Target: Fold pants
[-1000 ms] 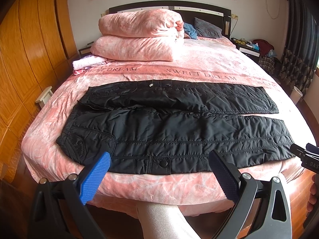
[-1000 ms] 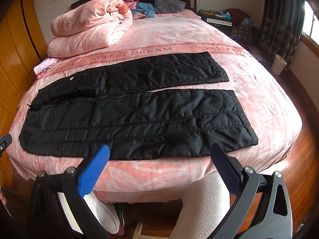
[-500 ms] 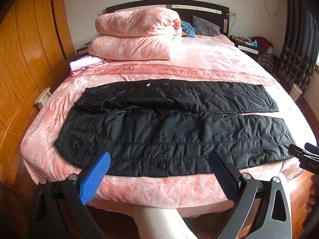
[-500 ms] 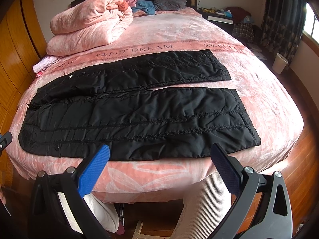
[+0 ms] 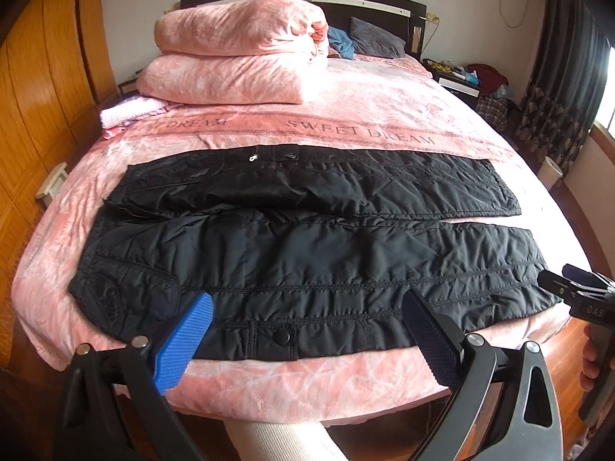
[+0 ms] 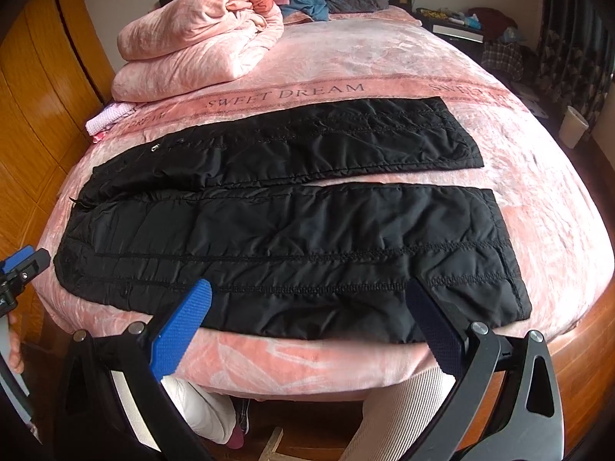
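Note:
Black padded pants (image 5: 307, 242) lie flat across the pink bed (image 5: 346, 376), waist to the left and both legs spread apart toward the right; in the right wrist view the pants (image 6: 292, 230) fill the near half of the bed. My left gripper (image 5: 307, 330) is open above the near edge of the waist end. My right gripper (image 6: 307, 319) is open over the near leg's front edge, with nothing between its fingers. Each gripper shows at the side of the other's view.
A folded pink duvet (image 5: 238, 50) is stacked at the head of the bed, with a small pink cloth (image 5: 130, 109) beside it. Wooden wardrobe (image 5: 34, 88) stands on the left. Nightstand (image 5: 461, 80) and white bin (image 5: 551, 171) lie to the right. A person's legs (image 6: 396, 415) stand below.
Both grippers have moved forward toward the bed's near edge, so the pants appear larger and closer. Jaws stay open.

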`<action>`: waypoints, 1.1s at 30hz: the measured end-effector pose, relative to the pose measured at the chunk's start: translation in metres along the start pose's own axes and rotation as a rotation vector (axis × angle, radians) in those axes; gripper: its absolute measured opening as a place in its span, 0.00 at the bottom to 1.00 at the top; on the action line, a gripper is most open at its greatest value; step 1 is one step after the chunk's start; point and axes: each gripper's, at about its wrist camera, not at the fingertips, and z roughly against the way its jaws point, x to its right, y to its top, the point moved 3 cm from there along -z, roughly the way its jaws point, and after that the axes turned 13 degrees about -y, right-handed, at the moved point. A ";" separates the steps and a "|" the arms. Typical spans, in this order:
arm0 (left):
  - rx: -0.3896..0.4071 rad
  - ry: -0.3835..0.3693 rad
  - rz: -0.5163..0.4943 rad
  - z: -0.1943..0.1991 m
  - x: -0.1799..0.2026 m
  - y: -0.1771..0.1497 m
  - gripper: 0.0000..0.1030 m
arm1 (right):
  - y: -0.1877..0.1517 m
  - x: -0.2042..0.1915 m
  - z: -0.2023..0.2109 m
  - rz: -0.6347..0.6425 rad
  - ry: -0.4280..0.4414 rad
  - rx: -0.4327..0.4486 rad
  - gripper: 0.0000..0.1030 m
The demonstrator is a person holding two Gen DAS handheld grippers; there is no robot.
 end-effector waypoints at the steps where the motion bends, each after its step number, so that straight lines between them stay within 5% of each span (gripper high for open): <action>1: -0.016 -0.018 0.003 -0.008 -0.002 0.010 0.96 | 0.015 0.003 -0.005 0.014 0.030 0.007 0.98; 6: -0.081 -0.065 0.001 -0.061 -0.017 0.076 0.96 | 0.101 0.007 -0.048 0.136 0.118 0.051 0.98; 11: -0.146 -0.012 -0.044 -0.147 -0.030 0.141 0.96 | 0.170 -0.001 -0.137 0.231 0.197 -0.033 0.98; 16: -0.228 -0.076 -0.080 -0.238 -0.041 0.186 0.94 | 0.215 -0.021 -0.215 0.406 0.256 -0.071 0.98; 18: -0.256 -0.108 -0.067 -0.267 -0.048 0.199 0.85 | 0.233 -0.026 -0.241 0.439 0.297 -0.096 0.98; 23: -0.282 -0.148 -0.039 -0.322 -0.063 0.221 0.84 | 0.264 -0.033 -0.287 0.519 0.350 -0.150 0.98; 27: -0.311 -0.194 -0.158 -0.345 -0.050 0.231 0.84 | 0.272 -0.042 -0.309 0.594 0.392 -0.220 0.98; 33: -0.399 -0.251 -0.276 -0.378 -0.040 0.234 0.85 | 0.269 -0.053 -0.338 0.717 0.335 -0.258 0.98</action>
